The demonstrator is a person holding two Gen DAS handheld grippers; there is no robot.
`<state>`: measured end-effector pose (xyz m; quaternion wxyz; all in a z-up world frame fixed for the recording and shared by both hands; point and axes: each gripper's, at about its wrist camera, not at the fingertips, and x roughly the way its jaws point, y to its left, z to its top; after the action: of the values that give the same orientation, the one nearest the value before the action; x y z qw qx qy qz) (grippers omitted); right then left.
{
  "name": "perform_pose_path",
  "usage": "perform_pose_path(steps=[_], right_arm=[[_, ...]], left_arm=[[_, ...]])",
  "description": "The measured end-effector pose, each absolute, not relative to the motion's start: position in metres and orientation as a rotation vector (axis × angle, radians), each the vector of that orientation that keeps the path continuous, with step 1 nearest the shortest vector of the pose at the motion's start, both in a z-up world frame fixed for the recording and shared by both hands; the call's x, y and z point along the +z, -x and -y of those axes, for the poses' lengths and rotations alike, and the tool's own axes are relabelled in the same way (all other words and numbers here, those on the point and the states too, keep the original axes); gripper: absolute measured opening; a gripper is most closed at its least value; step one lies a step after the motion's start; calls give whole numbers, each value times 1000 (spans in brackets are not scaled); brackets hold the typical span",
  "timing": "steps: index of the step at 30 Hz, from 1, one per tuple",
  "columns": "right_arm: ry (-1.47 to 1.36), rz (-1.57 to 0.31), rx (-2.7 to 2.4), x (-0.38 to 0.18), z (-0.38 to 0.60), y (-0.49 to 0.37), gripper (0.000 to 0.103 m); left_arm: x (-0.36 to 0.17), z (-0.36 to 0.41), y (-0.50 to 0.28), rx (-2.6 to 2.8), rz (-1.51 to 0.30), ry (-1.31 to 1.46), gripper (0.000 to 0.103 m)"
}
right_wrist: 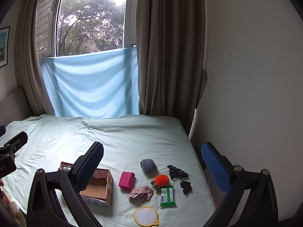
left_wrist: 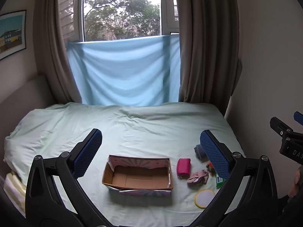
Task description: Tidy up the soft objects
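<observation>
1. L gripper (left_wrist: 150,151) jaws wide apart, empty, above cardboard box (left_wrist: 137,174) on bed (left_wrist: 132,124).
2. R gripper (right_wrist: 151,162) also spread wide, nothing held.
3. Soft items right of box: pink pouch (right_wrist: 126,179), orange pompom (right_wrist: 162,179), wipes pack (right_wrist: 167,196), grey cloth (right_wrist: 148,165).

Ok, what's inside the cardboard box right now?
Nothing that shows. In the left wrist view the cardboard box sits open on the bed with a bare brown floor. Its near wall hides a strip of the floor along the front, so that strip cannot be checked.
</observation>
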<state>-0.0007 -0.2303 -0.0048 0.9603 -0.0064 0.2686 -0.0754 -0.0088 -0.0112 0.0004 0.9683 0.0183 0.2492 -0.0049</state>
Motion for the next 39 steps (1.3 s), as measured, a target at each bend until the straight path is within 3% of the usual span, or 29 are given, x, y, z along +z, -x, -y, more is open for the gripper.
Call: perform_pose_path(steps=[39], right_arm=[[6,-555,-147,-4,229,-2,103]], left_arm=[[-1,8,10,-29,-513,-24,103]])
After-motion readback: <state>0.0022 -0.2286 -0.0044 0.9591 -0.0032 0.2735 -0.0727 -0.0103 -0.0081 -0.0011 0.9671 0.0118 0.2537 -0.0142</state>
